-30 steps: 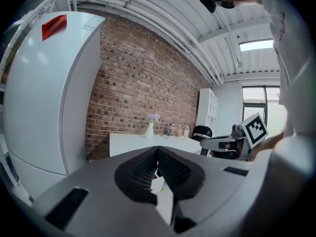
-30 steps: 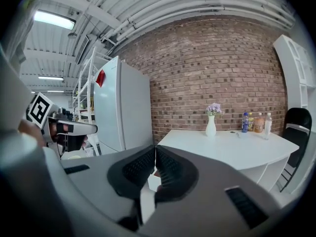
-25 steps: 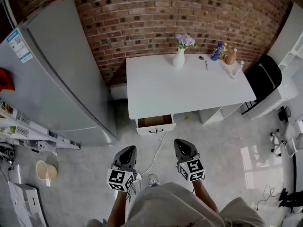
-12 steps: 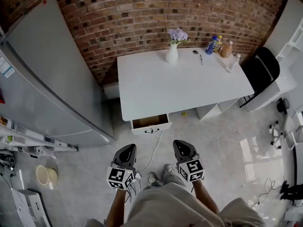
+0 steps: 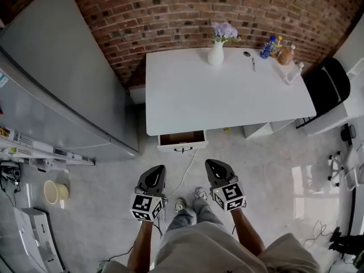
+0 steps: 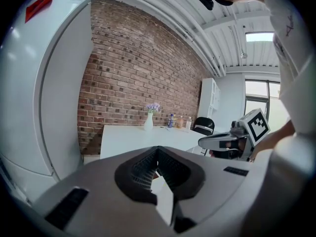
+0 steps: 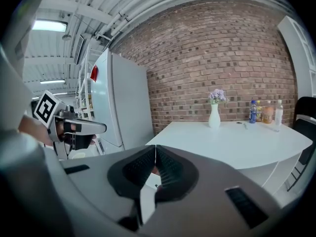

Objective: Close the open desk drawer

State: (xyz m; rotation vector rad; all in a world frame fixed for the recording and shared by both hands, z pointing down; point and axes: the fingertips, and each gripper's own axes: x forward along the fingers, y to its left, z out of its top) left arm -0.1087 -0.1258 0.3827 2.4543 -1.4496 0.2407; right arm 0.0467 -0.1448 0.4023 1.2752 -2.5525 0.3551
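The drawer [image 5: 182, 140] hung open under the worktop's [image 5: 227, 101] front left corner, its wooden inside showing. Over the last second the person had stepped nearer, bringing the left claw [image 5: 156, 171] and right claw [image 5: 212, 165], both pressed together and empty, closer to it. Neither touched it yet, and a push probably came next.

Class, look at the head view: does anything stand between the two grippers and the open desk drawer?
Nothing upright blocks the way. Between the left gripper, the right gripper and the drawer there is only floor, crossed by a thin white cable lying flat.
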